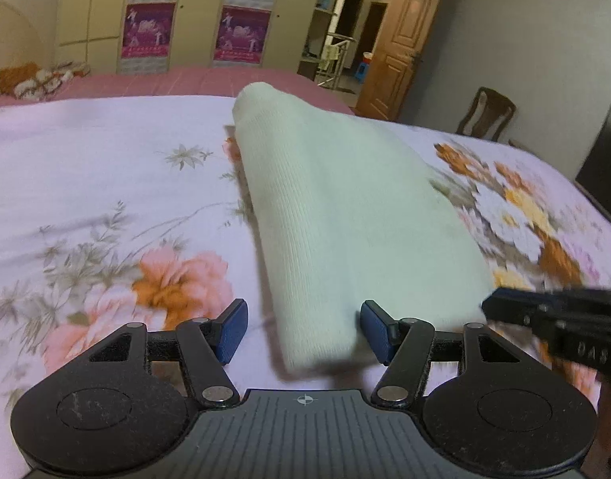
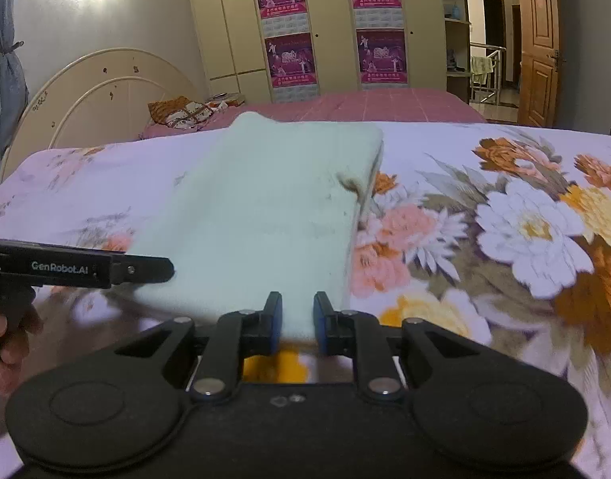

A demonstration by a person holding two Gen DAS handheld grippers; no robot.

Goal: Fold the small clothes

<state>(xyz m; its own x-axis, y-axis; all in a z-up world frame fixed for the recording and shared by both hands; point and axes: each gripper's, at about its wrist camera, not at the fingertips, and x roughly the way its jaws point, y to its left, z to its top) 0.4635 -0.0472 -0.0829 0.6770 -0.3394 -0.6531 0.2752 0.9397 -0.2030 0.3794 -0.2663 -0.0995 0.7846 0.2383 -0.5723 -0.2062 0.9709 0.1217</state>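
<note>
Garment: we found the pale knit garment (image 1: 345,215) in the middle of both frames, already doubled into a thick oblong on the floral bedsheet (image 1: 106,167).
Left gripper: our left gripper (image 1: 303,329) stood with its jaws wide, straddling the near corner of the cloth; its blue pads (image 1: 233,329) showed no pressure on the fabric, so we judged it held nothing.
Right gripper: our right gripper (image 2: 297,325) was nearly closed, with the near edge of the cloth between its pads (image 2: 275,319); we took that for a pinch on the hem.
Step in hand: we judged ourselves mid-fold, at the near edge, one corner gripped and one not.
Next move: we reckoned the left jaws needed to close on their corner before both could carry that edge toward the top of the frame.
Left view only: the right gripper entering at lower right, and a chair (image 1: 487,113) at upper right.
Right view only: a loose flap (image 2: 357,183) on the cloth's right side, the headboard (image 2: 94,95), and a hand (image 2: 6,343) at lower left.
</note>
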